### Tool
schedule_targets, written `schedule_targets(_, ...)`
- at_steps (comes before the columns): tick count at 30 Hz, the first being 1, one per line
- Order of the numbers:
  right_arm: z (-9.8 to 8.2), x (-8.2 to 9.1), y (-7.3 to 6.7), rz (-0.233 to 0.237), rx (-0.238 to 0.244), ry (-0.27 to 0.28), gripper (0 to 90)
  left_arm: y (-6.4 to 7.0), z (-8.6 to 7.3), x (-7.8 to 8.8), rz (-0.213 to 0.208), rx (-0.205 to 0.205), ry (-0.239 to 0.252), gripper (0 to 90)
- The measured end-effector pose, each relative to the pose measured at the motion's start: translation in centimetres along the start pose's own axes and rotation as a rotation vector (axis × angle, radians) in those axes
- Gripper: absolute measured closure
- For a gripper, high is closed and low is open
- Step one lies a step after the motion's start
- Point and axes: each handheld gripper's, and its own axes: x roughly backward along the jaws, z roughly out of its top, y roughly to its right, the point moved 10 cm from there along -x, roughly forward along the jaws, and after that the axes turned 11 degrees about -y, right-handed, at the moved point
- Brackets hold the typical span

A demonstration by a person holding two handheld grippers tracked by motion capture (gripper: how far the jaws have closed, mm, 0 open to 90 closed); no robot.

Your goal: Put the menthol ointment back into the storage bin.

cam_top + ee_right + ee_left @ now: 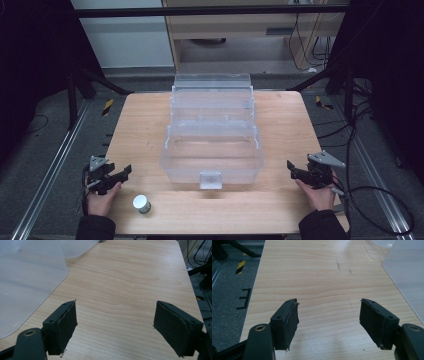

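Observation:
A clear plastic box (212, 150) with its lid thrown back stands open in the middle of the wooden table (140, 125). A small silver-grey roll (142, 203) lies near the front edge, left of centre. My left gripper (121, 174) rests at the table's front left, open, with bare wood between its pads (287, 322). My right gripper (294, 171) sits at the front right, also open and empty, its pads (62, 325) wide apart. The box's frosted wall (407, 272) lies to the right in the left gripper view, and the same wall (27, 277) lies to the left in the right gripper view.
The table is framed by dark metal bars (210, 11) and rails (50, 170) on a grey floor. Cables (380, 200) trail off to the right. Black and yellow tape marks (107, 106) lie on the floor beyond the far left corner.

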Motion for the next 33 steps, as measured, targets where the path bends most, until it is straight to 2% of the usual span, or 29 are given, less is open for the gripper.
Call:
schedule_targets(2,0.0,0.1,-0.2,0.001,0.008,0.001,19.3,0.2,0.1,0.1,-0.006,-0.001,0.006,30.9)
schedule_targets(6,0.0,0.3,-1.0,0.016,0.028,-0.004,20.3,0.7,0.4,0.7,-0.026,-0.029,0.01,31.1)
schedule_targets(11,0.0,0.1,-0.9,0.001,0.041,-0.015,20.0,1.2,0.9,1.4,-0.045,-0.057,0.018,31.1)
schedule_targets(13,0.1,0.2,-0.9,0.007,0.031,-0.011,19.7,1.3,1.2,1.9,-0.057,-0.078,0.015,31.0)
schedule_targets(20,0.1,0.2,-0.7,0.0,0.033,-0.02,19.2,1.4,1.6,2.8,-0.062,-0.125,0.009,30.9)
schedule_targets(23,0.1,0.1,-0.7,0.004,0.035,-0.026,19.0,1.5,1.3,3.1,-0.076,-0.154,-0.007,30.9)
schedule_targets(26,0.0,-0.1,-0.7,-0.002,0.047,-0.037,18.8,1.5,1.0,3.4,-0.087,-0.2,-0.023,29.9)
schedule_targets(27,0.0,-0.1,-0.7,-0.002,0.047,-0.04,18.7,1.5,1.0,3.4,-0.087,-0.2,-0.023,29.6)
schedule_targets(30,-0.1,-0.1,-0.6,-0.008,0.054,-0.043,18.4,1.6,0.9,4.1,-0.102,-0.262,-0.037,28.5)
schedule_targets(31,-0.1,-0.1,-0.6,-0.008,0.054,-0.043,18.4,1.6,0.9,4.1,-0.102,-0.262,-0.037,28.2)
schedule_targets(33,-0.1,-0.1,-0.6,-0.008,0.057,-0.045,18.3,1.7,1.2,4.7,-0.115,-0.306,-0.045,27.7)
